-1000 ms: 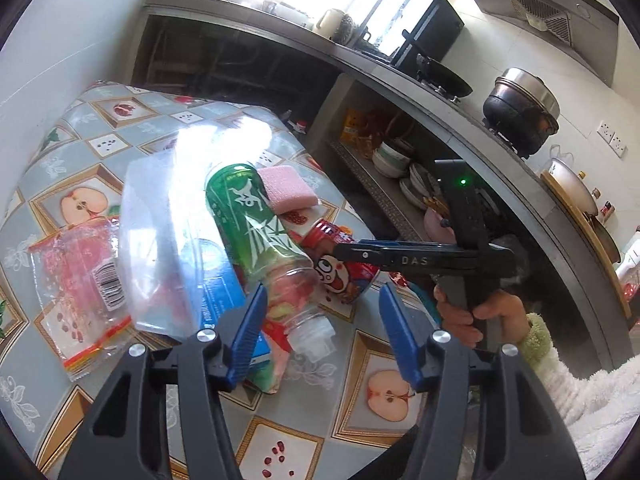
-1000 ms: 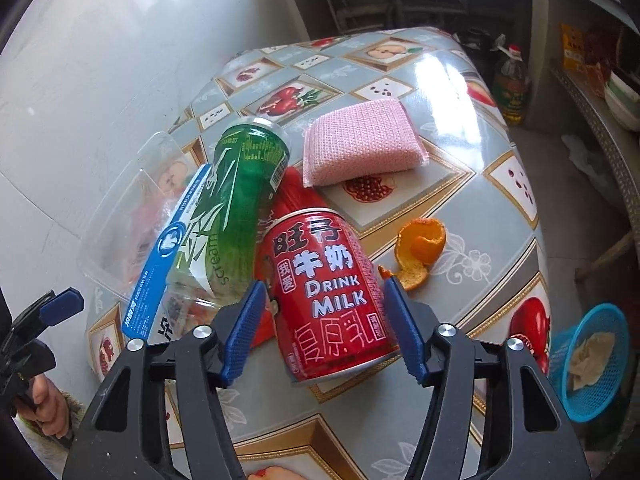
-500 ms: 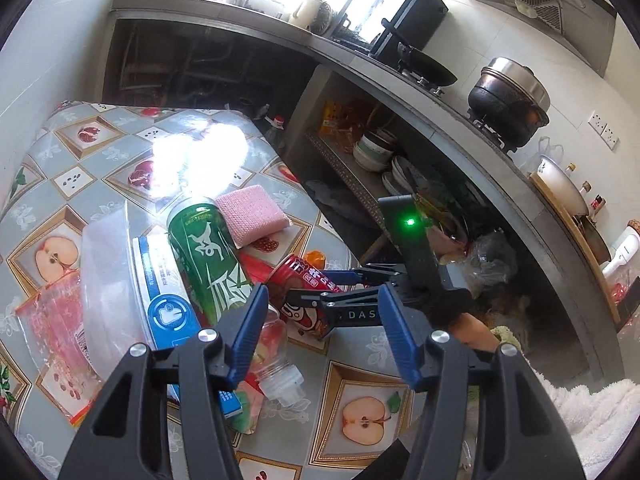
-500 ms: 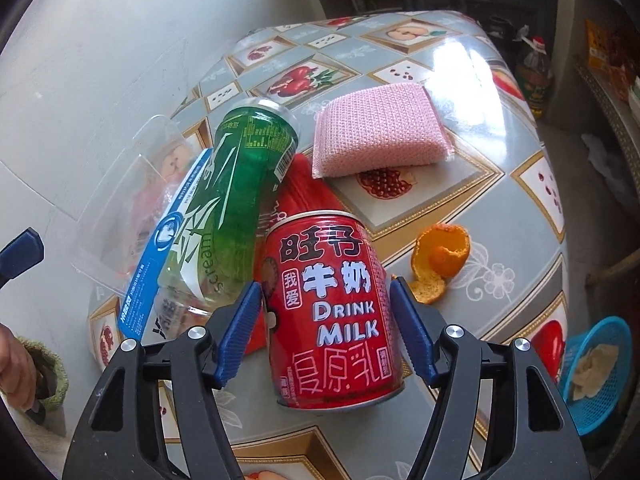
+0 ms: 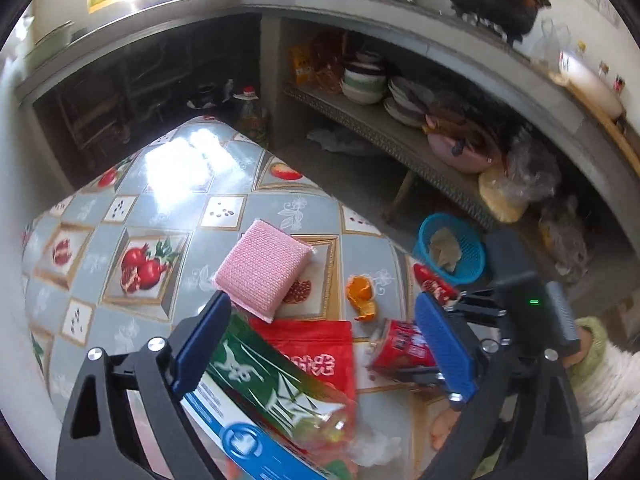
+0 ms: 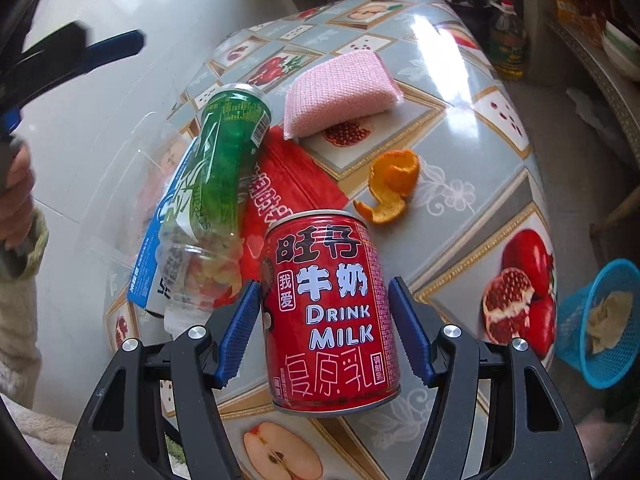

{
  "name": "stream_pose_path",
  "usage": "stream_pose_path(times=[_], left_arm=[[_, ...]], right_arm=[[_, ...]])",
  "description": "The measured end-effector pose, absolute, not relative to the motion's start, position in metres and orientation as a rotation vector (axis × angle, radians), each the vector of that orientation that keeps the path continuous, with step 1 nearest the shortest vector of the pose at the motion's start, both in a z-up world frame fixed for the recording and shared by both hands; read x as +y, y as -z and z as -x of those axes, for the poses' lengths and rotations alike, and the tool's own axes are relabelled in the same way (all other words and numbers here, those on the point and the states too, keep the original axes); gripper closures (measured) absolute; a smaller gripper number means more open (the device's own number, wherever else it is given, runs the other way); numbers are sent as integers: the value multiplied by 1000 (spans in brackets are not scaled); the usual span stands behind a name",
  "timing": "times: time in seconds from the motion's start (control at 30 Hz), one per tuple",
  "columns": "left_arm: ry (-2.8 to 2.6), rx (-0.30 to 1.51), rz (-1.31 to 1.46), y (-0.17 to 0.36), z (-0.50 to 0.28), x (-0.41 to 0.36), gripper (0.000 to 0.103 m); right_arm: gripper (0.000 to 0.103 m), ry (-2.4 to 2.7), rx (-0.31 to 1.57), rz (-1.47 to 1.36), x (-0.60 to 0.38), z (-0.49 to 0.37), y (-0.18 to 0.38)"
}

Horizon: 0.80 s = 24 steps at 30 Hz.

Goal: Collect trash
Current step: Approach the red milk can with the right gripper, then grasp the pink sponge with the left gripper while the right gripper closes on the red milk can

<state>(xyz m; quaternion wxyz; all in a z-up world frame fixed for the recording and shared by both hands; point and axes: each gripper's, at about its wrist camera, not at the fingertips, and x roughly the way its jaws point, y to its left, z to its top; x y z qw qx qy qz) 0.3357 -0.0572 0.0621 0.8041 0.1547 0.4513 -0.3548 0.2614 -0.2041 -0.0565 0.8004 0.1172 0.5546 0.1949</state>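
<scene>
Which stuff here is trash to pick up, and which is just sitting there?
Trash for the job: red drink-milk can, green plastic bottle, orange peel, red foil wrapper, blue basket on the floor.

Just lying about: pink knitted sponge, oil bottle, stacked bowls.

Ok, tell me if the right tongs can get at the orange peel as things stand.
Probably not directly. The red milk can stands upright between the right tongs, with the orange peel lying on the tablecloth beyond it. The tongs would have to go over or around the can first.
</scene>
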Motion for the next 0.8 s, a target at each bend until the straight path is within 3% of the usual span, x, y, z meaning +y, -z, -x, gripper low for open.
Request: stream_pose_path(times=[0.23,0.7,0.8], left_arm=[[793,1048,-738,15,-401,-113,8],[819,1163,-883,74,-435,-129,8],[820,1160,-893,76,-434,-134,14]], right_arm=[[41,-391,1186,-286,-221,-229,55],[41,-374,1174,-321,-232,-213,56],[41,-370,1173,-321,-233,-211,56]])
